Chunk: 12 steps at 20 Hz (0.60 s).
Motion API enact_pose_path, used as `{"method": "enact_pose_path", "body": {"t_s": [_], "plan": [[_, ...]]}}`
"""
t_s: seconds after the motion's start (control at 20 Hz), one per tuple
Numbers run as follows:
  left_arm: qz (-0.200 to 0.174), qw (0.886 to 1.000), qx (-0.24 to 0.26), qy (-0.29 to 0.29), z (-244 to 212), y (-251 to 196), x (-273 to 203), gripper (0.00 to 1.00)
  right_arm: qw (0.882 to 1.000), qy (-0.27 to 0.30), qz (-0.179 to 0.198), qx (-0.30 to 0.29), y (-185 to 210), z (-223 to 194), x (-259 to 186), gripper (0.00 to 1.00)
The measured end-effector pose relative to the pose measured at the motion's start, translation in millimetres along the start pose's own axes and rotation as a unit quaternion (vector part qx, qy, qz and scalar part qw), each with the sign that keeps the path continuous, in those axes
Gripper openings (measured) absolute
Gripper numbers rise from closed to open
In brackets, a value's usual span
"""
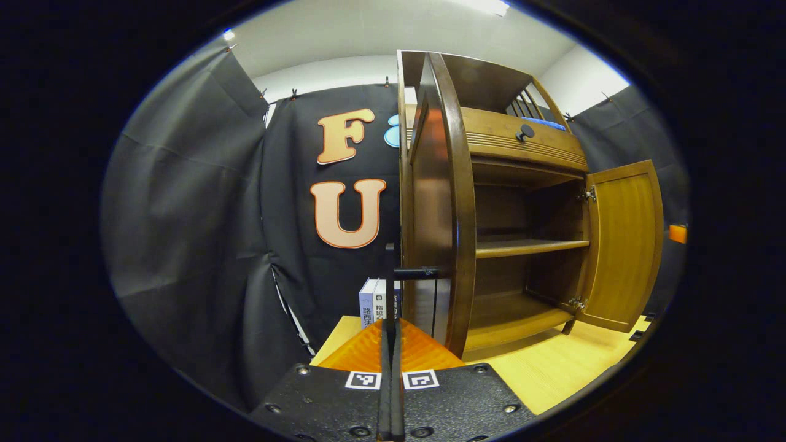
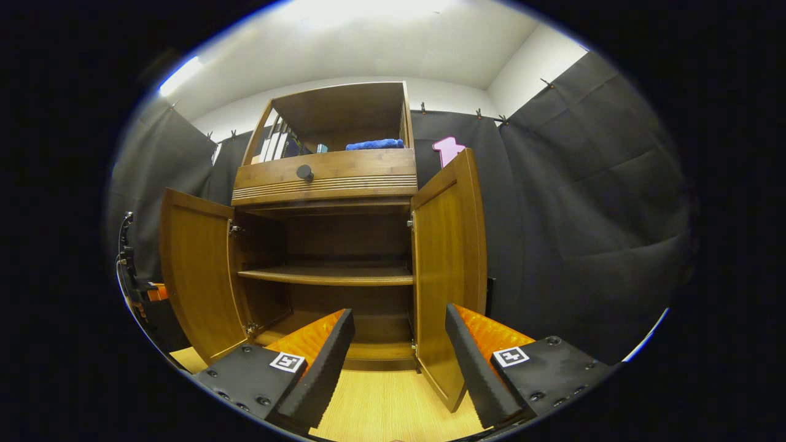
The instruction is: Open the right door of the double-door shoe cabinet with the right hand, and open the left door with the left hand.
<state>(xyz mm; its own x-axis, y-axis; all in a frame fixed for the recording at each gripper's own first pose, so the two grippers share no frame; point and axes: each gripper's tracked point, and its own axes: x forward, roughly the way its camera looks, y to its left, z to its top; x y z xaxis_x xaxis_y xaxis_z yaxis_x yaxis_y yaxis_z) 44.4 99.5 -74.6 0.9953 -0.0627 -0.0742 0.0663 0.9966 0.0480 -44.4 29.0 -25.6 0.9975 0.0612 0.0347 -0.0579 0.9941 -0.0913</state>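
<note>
1. Black cloth [image 2: 583, 202] hangs round the booth, with a pale ceiling above and a light wood floor [image 2: 393, 405] at the bottom of both views.
2. In the right gripper view the cabinet [image 2: 328, 175] stands at centre frame, and both its doors are swung open.
3. Its left door [image 2: 196, 270] sits at left of centre, its right door [image 2: 445, 276] just right of centre, and 1 shelf [image 2: 325, 276] shows between them.
4. Above the doors is a drawer front with a dark knob [image 2: 304, 172]; higher up, an open top compartment holds a blue cloth [image 2: 374, 145] and some books [image 2: 276, 146].
5. The right gripper [image 2: 399, 344] shows at the bottom of that view with its fingers wide apart, holding nothing, in front of the cabinet and not touching it.
6. In the left gripper view the left gripper [image 1: 390, 344] is at bottom centre, its 2 fingers pressed together.
7. Just above its tips a dark handle bar [image 1: 417, 272] sticks out from the edge of the left door [image 1: 439, 209], seen edge-on at centre frame; I cannot tell whether the fingers pinch it.
8. The right door [image 1: 620, 245] stands open at the right of that view.
9. Books [image 1: 376, 302] stand on the floor beside the cabinet, just left of centre.
</note>
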Motion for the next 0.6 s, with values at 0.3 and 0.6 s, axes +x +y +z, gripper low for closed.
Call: {"method": "enact_pose_path", "body": {"t_s": [0.3, 0.6], "plan": [[-0.007, 1.000, -0.019, 0.002, -2, 10, 0, 0.00, 1.000, 0.006, 0.003, -0.002, 4, -3, 3, 0.89], [0.004, 0.999, -0.041, 0.014, -6, 11, -20, 0.00, 1.000, 0.009, 0.000, -0.001, -3, -4, 6, 0.89]]}}
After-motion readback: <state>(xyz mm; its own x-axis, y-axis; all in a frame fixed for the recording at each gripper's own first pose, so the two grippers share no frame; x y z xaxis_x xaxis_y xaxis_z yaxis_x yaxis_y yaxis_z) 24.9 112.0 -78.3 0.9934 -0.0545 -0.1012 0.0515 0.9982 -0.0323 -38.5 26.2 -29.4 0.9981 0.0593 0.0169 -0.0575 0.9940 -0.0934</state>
